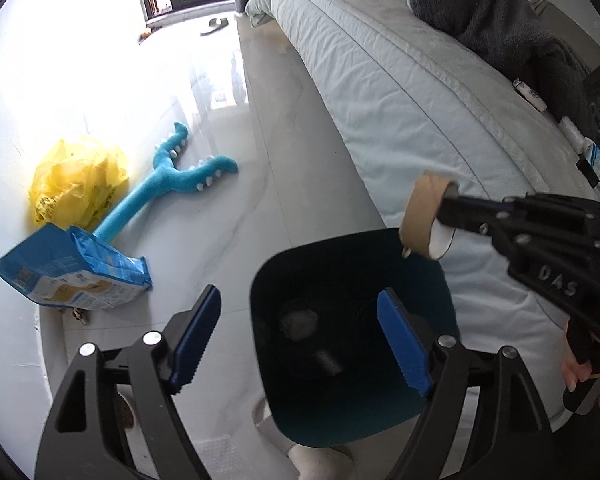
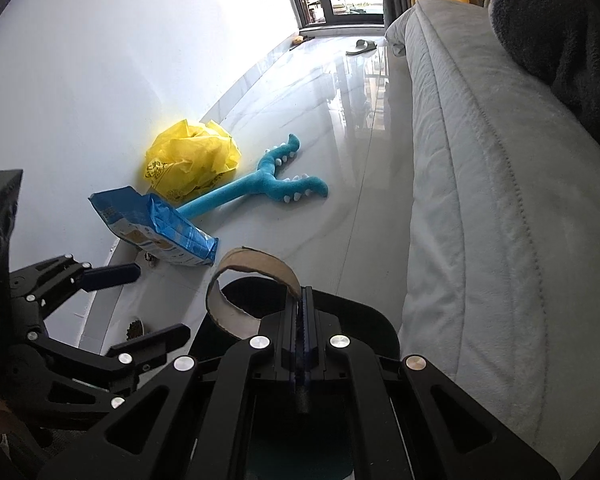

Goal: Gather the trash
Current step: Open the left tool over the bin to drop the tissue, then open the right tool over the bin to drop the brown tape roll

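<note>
Right tool clamped on the wall of a cardboard tube, jaws fully together on it. Tube hangs over the open mouth of the dark bin, right beside the bed. Left tool wide open, gripping nothing, one finger on each side of the bin's near rim. On the floor by the wall: yellow plastic bag, blue package, blue plush toy, clustered together, well apart from the bin.

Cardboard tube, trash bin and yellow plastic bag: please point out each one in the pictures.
cardboard tube [image 1: 422, 216]: left wrist view, its brown outer wall.
trash bin [image 1: 340, 252]: left wrist view, its dark inner wall.
yellow plastic bag [image 2: 191, 158]: right wrist view, its crumpled middle.
</note>
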Action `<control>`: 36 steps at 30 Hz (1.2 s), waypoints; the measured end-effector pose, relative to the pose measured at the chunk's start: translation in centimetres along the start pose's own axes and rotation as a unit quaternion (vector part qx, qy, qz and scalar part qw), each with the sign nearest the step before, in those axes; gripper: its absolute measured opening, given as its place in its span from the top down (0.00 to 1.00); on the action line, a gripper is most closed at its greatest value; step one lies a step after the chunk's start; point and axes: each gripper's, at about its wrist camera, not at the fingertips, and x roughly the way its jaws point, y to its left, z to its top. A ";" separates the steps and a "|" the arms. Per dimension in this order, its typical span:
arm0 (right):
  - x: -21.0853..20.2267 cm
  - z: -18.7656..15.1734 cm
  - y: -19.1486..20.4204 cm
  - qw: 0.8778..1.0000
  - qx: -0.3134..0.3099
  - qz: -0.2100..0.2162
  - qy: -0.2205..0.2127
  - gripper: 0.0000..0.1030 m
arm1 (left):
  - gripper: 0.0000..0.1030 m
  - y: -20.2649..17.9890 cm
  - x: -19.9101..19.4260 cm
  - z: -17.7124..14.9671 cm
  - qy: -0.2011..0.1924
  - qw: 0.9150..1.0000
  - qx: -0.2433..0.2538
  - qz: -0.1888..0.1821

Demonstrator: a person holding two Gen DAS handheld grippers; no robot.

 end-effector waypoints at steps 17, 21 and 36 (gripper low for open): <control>5.4 -1.8 1.0 0.997 -0.010 -0.017 0.071 0.98 | 0.14 1.7 -5.0 1.0 -0.129 0.992 -0.007 -0.010; 6.4 -2.3 1.3 0.996 -0.012 -0.018 0.084 0.98 | 0.12 1.9 -6.1 1.2 -0.158 0.987 -0.016 -0.011; 8.2 -4.6 1.3 0.989 -0.031 -0.032 0.143 0.71 | 0.10 1.8 -10.7 2.7 -0.262 0.964 -0.050 -0.007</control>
